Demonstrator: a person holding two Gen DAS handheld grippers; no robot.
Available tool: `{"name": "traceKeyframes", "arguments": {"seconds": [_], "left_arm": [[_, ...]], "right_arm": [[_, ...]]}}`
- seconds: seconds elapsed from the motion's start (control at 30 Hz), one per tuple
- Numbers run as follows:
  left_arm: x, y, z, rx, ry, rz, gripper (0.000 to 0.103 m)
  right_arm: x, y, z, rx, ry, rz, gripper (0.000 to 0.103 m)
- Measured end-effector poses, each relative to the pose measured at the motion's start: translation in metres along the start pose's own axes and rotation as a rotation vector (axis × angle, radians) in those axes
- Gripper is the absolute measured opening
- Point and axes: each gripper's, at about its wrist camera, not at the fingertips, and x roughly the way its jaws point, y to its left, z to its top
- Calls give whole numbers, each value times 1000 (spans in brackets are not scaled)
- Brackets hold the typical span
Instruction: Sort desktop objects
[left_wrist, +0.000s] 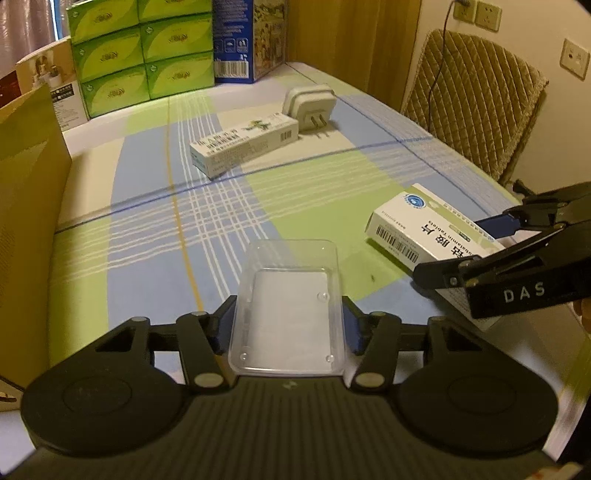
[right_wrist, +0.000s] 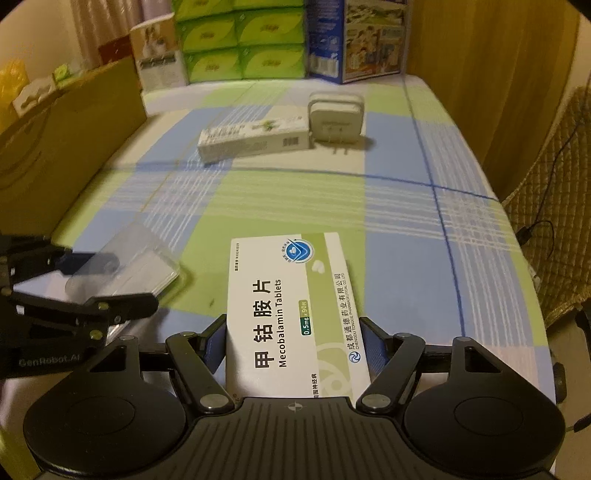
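A clear plastic box (left_wrist: 288, 295) lies on the checked tablecloth (left_wrist: 314, 192). My left gripper (left_wrist: 288, 321) straddles its near end, and both blue pads press on its side walls. To the right lies a white and green Mecobalamin tablet box (right_wrist: 291, 295). My right gripper (right_wrist: 293, 339) is shut on its long sides. The left wrist view shows the tablet box (left_wrist: 413, 221) with the right gripper (left_wrist: 461, 251) around it. In the right wrist view, the left gripper (right_wrist: 122, 280) and the clear box (right_wrist: 147, 266) sit at the left.
A long white carton (left_wrist: 245, 142) and a white plug adapter (left_wrist: 312, 107) lie farther back on the cloth. A cardboard box (left_wrist: 29, 184) stands along the left edge. Green tissue boxes (left_wrist: 140, 48) and a blue carton (left_wrist: 240, 37) line the back. A quilted chair (left_wrist: 476, 96) stands right.
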Motion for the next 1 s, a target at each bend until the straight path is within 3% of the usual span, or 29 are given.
{"name": "traceKeyframes", "arguments": {"seconds": [0.5,1.0], "left_arm": [[-20,9,3,-47,-6,25,51],[-104,4,20,-83,-84,44,51]], "right_arm": [[-22,-2,2,86,-37,-13,69],[-101,36,-1,116,-106,-14,69]]}}
